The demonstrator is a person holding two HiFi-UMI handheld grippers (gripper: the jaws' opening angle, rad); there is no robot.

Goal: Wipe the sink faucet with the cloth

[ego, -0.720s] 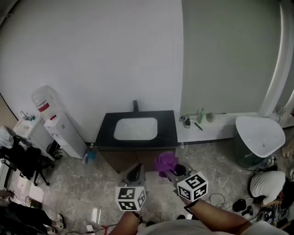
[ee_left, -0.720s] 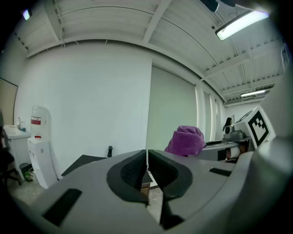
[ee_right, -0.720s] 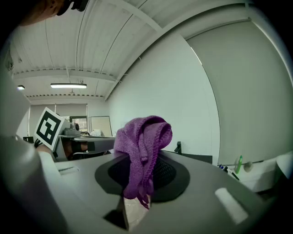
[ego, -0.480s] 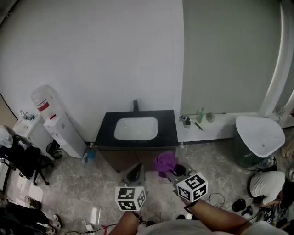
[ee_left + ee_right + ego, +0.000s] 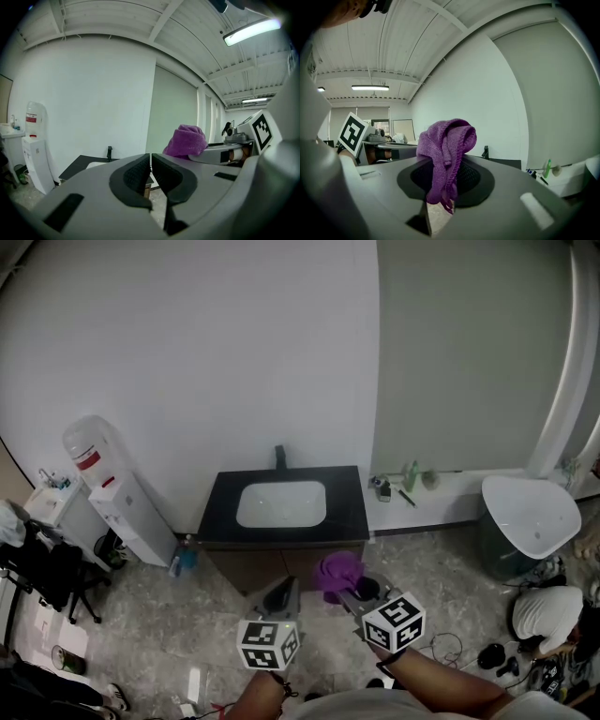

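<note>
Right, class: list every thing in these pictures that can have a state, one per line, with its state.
left gripper: shut, nothing between its jaws.
right gripper: shut on the purple cloth.
purple cloth: bunched up, clamped, draped over the jaws.
faucet: upright behind the basin, not yet touched by the cloth.
basin: nothing visible in it.

The purple knitted cloth (image 5: 446, 140), bunched and pinched in the right gripper (image 5: 443, 187), hangs well before the sink (image 5: 281, 503), whose dark faucet (image 5: 279, 457) stands upright at its back edge.
</note>
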